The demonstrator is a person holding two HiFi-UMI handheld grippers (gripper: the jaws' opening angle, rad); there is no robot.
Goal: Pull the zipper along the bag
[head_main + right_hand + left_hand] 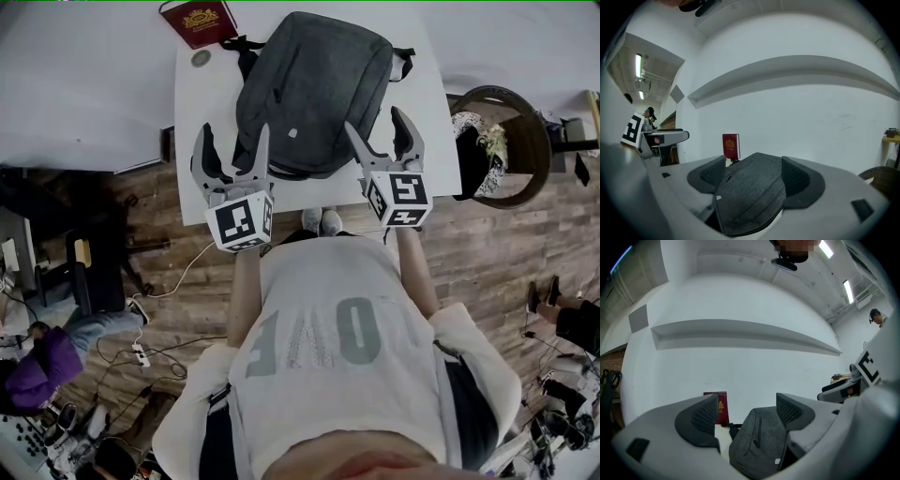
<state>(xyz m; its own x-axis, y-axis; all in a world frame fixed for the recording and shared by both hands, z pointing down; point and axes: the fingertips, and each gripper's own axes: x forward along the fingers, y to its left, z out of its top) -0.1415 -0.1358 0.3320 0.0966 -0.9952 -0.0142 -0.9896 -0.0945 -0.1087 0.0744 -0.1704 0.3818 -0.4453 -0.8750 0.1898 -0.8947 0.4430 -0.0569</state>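
Bag (314,84): one. Booklet (199,22): one. Left gripper (236,131), right gripper (373,120): jaws apart.

The person wears a pale short-sleeved T-shirt (328,319) with big grey letters across the front, and light shoes (322,221). The left gripper (235,133) and right gripper (373,120) are light grey with dark ridged pads (704,416). Each carries a cube (241,222) of black-and-white square markers.

bag (314,89) corners behind fingers (262,152), booklet (199,21) cropped
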